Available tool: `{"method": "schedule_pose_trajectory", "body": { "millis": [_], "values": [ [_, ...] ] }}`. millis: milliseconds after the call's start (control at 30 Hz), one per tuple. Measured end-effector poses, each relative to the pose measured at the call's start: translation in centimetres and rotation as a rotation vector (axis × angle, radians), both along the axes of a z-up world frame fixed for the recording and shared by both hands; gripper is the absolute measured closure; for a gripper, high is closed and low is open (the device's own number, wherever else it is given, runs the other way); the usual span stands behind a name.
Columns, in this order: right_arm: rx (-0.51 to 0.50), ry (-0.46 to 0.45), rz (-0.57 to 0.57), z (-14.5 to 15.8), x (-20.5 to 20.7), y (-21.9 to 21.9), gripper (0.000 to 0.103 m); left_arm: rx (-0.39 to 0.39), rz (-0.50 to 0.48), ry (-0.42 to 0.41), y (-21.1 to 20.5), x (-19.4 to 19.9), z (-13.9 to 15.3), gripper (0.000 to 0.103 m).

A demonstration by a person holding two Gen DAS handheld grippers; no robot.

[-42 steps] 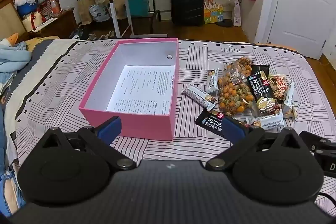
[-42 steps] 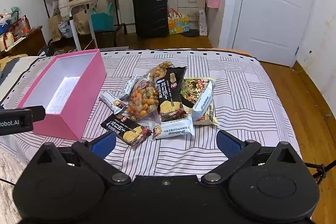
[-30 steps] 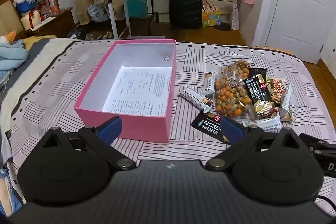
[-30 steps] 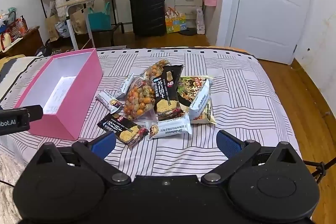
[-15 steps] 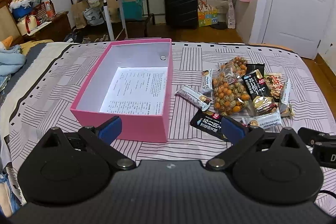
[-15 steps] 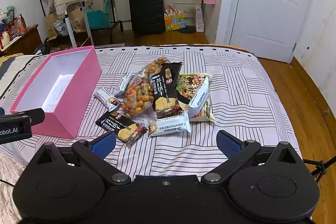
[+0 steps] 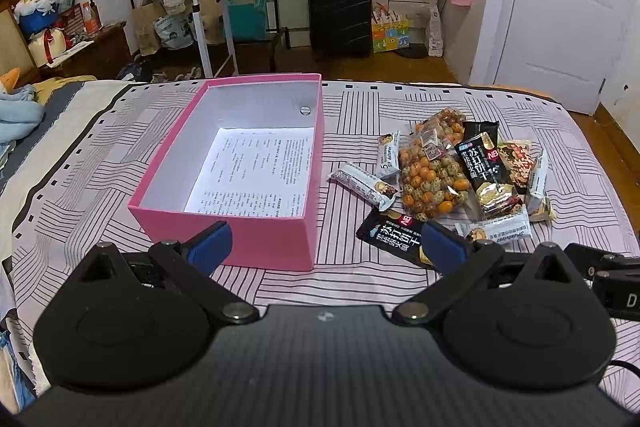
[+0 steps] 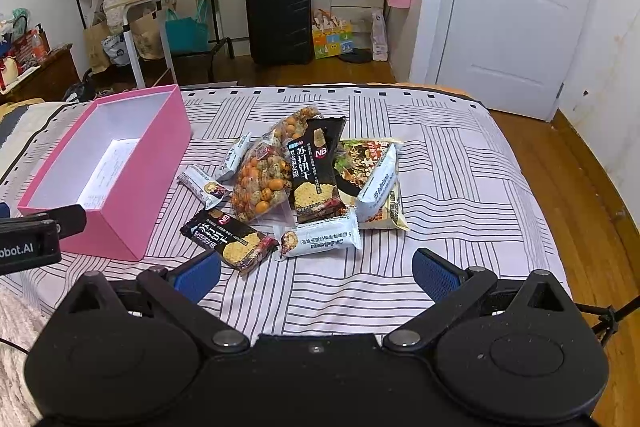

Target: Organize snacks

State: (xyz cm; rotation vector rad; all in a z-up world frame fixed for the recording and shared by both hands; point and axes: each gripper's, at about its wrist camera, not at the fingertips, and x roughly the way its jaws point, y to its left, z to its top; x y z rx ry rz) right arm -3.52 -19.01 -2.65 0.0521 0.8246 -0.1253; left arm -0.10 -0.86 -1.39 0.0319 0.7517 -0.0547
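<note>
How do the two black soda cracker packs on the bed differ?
The near black cracker pack lies flat on the bedspread, alone, closest to the pink box. The far black cracker pack runs lengthwise, propped on the snack pile and overlapping other bags. Both carry the same NB label.

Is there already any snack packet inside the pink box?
No, the pink box holds only a printed sheet of paper, and the snack packets lie on the bedspread beside it.
</note>
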Motion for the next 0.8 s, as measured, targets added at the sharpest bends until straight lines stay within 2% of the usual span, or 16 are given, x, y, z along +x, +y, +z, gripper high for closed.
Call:
{"method": "schedule_pose_trajectory", "body": {
  "millis": [200,433,800],
  "values": [
    [-0.004,0.002,-0.002,-0.12,-0.07,-0.08,0.0,-0.005,0.003,0.009,0.1,0.08,-0.38,0.0],
    [-0.059,-0.051,-0.052,0.1,-0.49,-0.2,0.0,0.0,-0.019,0.017,0.29,0.03,-0.53,0.0],
    [-0.041,-0.079,-0.034,0.27,-0.87,0.41,0.0,-0.001,-0.053,0.033,0.41,-0.07,-0.79,0.0]
  ]
}}
